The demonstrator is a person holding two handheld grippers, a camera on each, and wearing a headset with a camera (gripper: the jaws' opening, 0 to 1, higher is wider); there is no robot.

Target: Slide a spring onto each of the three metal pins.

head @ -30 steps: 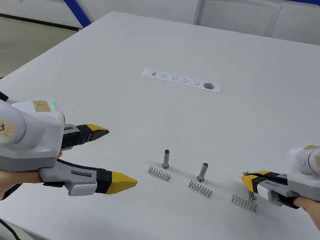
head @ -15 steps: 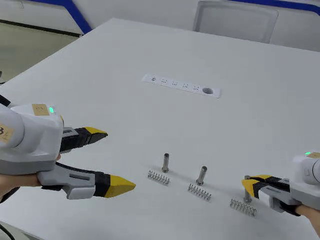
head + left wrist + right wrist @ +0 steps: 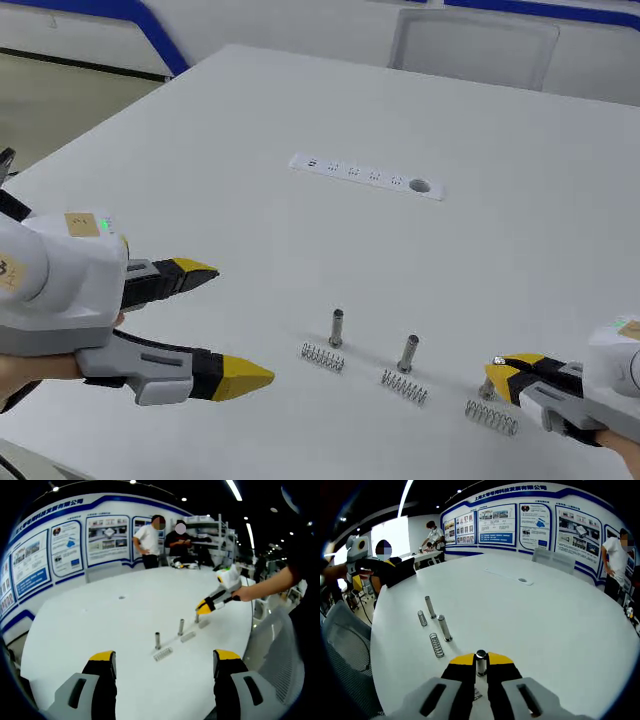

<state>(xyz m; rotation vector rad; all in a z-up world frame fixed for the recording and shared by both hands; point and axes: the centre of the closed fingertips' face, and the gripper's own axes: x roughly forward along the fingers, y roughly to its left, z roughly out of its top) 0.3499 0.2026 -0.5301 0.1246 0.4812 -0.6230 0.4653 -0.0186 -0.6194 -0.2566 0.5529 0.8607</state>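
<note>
The white left tool (image 3: 220,322), with black jaws tipped in yellow, hovers over the near left of the broad white tabletop (image 3: 420,110). Its jaws are spread wide and hold nothing. Three short grey metal pins stand upright in a row toward the near side: the left pin (image 3: 337,327), the middle pin (image 3: 408,352) and the right pin (image 3: 481,662). A small coiled wire spring lies flat just in front of each pin: the left spring (image 3: 322,357), the middle spring (image 3: 404,387) and the right spring (image 3: 491,417). At the near right, the matching right tool (image 3: 505,368) has its jaws drawn in almost together, pinching the right pin between them. A long white power strip (image 3: 365,174) lies farther back.
</note>
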